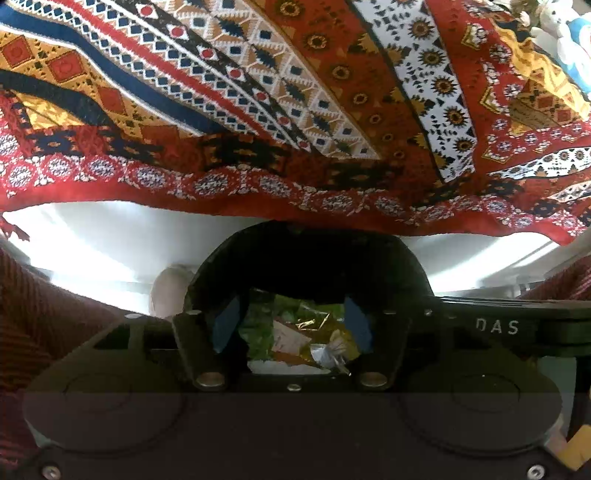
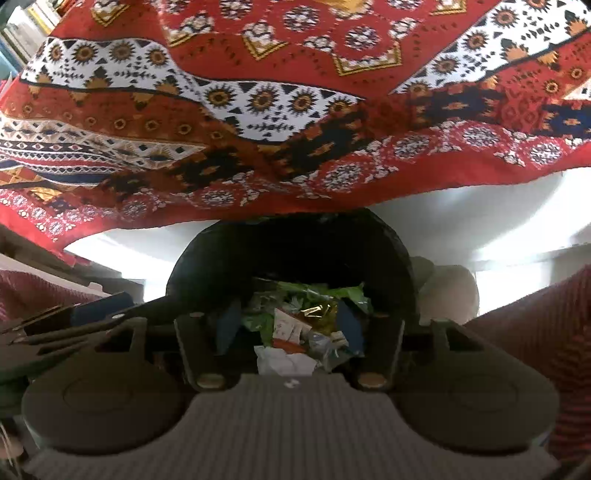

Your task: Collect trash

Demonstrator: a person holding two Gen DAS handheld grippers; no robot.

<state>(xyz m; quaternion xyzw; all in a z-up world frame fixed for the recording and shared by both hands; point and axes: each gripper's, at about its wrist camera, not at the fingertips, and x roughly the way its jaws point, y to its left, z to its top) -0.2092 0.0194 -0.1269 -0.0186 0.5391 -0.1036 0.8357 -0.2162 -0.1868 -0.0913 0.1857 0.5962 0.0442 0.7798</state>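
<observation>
A round black bin stands on the white floor, filled with trash: green wrappers, gold foil, white paper and crumpled plastic. My left gripper hangs over the bin's mouth, open, with nothing between its blue pads. In the right wrist view the same bin and trash lie under my right gripper, which is also open with nothing in it. The right gripper's body shows beside the left one.
A red patterned cloth hangs down just behind the bin. Dark red ribbed fabric flanks both sides. A pale rounded object sits by the bin. There are cardboard pieces at the left, books, and a plush toy.
</observation>
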